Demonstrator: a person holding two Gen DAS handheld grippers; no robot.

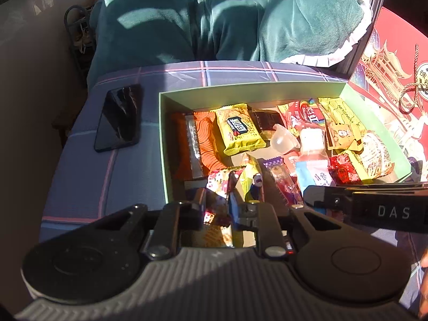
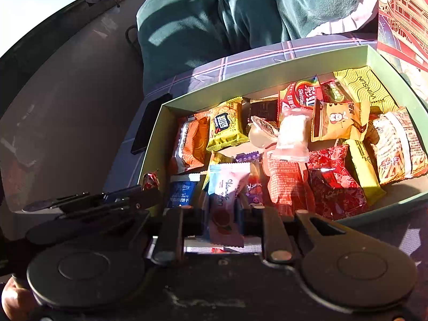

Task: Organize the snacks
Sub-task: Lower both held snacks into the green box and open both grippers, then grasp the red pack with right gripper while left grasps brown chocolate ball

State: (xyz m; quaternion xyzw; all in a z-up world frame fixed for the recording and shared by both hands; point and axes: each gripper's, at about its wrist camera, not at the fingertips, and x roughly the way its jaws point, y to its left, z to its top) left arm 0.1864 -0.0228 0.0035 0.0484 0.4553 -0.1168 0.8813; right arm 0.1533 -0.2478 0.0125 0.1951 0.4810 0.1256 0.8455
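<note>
Plaid bedding bears box (image 2: 149, 144); right tool (image 2: 224, 214) pinches pink packet (image 2: 227, 200) lengthwise.

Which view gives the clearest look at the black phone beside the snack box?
The left wrist view: the phone lies whole on the plaid cover, left of the green box. In the right wrist view the box wall hides part of the phone.

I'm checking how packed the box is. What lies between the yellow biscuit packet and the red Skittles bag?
Between the yellow biscuit packet and the Skittles bag lie a dark wrapper and a clear jelly cup, clearest in the right wrist view.
</note>
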